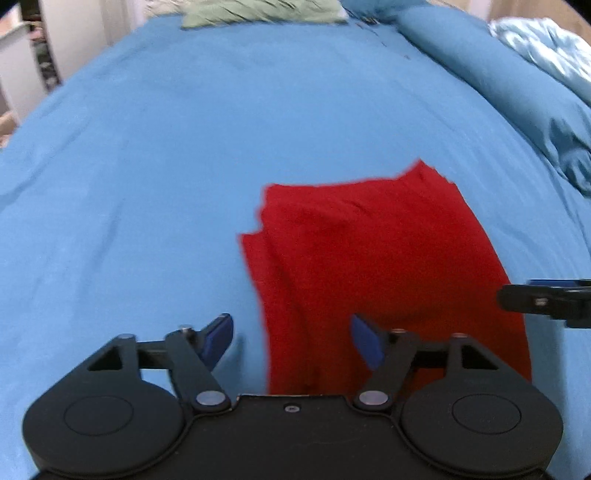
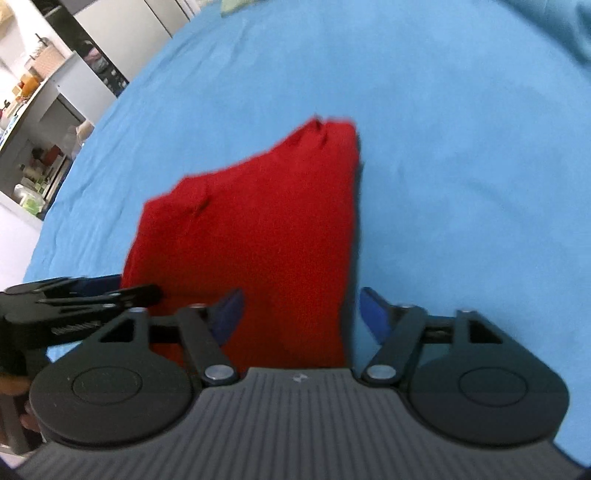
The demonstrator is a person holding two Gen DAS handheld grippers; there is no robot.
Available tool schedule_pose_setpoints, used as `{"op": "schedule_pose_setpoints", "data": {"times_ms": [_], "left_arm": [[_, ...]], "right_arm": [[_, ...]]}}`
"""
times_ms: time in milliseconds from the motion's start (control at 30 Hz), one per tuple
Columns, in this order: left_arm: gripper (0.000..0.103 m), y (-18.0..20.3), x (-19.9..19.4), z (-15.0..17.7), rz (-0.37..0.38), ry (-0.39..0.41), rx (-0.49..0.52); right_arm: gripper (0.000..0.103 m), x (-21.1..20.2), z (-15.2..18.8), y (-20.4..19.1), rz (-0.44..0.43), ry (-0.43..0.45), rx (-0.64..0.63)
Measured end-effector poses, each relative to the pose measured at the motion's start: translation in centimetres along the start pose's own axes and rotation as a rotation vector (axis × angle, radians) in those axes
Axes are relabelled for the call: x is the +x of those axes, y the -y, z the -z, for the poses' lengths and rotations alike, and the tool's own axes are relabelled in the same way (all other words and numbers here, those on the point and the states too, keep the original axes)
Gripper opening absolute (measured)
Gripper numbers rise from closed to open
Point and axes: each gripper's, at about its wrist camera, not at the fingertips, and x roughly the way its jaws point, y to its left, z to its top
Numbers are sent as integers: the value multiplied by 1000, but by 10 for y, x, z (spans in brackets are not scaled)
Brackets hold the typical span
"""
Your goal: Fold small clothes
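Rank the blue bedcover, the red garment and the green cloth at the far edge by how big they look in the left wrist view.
1. blue bedcover, fills most of the view
2. red garment
3. green cloth, smallest here, but it is farthest away and cut off by the frame, so its true size is unsure

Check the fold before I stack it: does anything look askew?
Yes. The red garment on the blue sheet lies folded unevenly: its layers are staggered at the far left corner, and the far edge rises to a point.
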Motion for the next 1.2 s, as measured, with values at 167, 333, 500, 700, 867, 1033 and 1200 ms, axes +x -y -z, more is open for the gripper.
{"op": "schedule_pose_setpoints", "data": {"times_ms": [167, 333, 500, 700, 867, 1033, 1200], "left_arm": [[77, -11, 9, 18, -51, 35, 15], [83, -7, 25, 38, -82, 127, 78], [86, -7, 29, 47, -98, 212, 89], [84, -5, -16, 48, -132, 265, 66], [90, 5, -119, 58, -129, 365, 34], [103, 9, -205, 86, -75, 399, -17], [103, 17, -243, 119, -122, 372, -31]], "right_arm": [[95, -13, 5, 8, 60, 50, -16], [95, 13, 25, 28, 123, 79, -61], [95, 23, 43, 34, 111, 161, -109], [95, -19, 52, 17, 110, 292, -136], [99, -115, 65, -26, 129, 380, -173], [103, -200, 92, -64, 171, 452, -189], [103, -243, 125, -82, 218, 414, -148]]}}
